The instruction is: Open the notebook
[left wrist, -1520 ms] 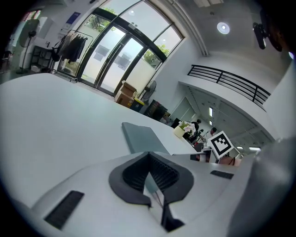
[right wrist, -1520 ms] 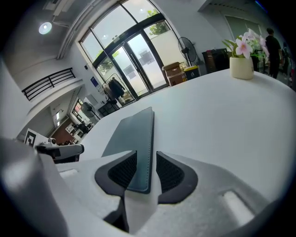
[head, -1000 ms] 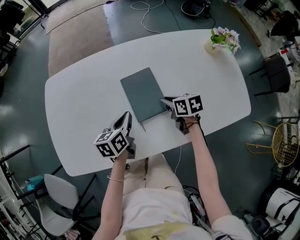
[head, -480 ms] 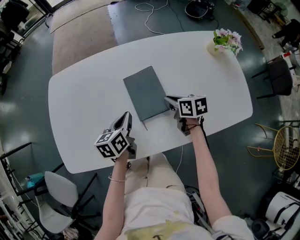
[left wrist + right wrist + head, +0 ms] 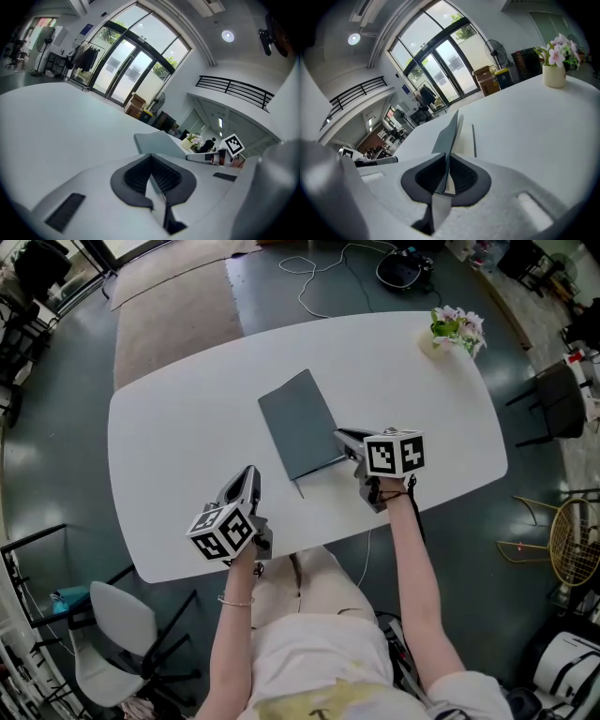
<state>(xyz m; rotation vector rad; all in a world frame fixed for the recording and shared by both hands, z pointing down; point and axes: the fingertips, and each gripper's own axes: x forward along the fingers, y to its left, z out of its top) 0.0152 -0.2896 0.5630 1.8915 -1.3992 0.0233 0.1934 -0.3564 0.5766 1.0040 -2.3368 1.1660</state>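
A smooth white table (image 5: pixel 169 437) with a soft satin sheen carries a notebook (image 5: pixel 300 423). Its grey-green cover looks matt, possibly card or leatherette, though the view is too distant to settle it. The left gripper (image 5: pixel 251 472) has a matt white plastic shell and dark, ribbed pads (image 5: pixel 135 176). The dark floor (image 5: pixel 56 456) is polished enough to catch reflections. On it lies a beige rug (image 5: pixel 173 306) with a dull, cloth-like surface. A chair (image 5: pixel 117 624) has a smooth white plastic seat.
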